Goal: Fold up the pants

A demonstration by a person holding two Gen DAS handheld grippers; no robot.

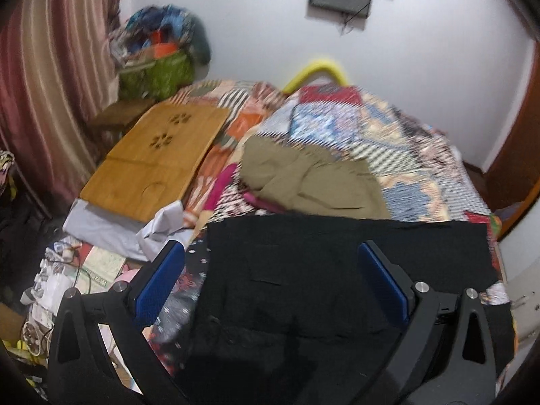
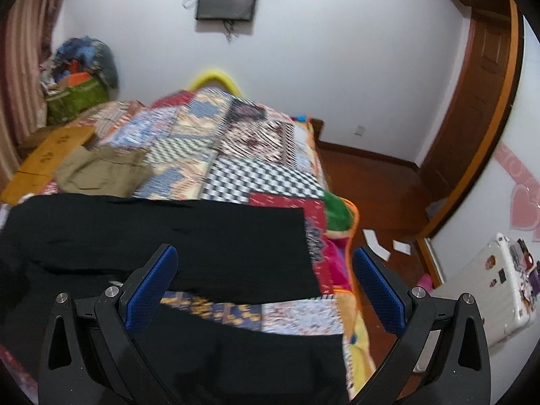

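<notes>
Black pants point(image 1: 303, 287) lie spread flat on the quilt point(image 2: 243, 155) beneath both sets of jaws, likely laid out for folding. Left gripper point(image 1: 271, 280) and right gripper point(image 2: 265, 283) both wide, empty, above the fabric.

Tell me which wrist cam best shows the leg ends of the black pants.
Right wrist: the black pants show both leg ends, separated by a strip of quilt. Left wrist shows mostly the upper part of the pants; only one straight far edge is visible.
</notes>
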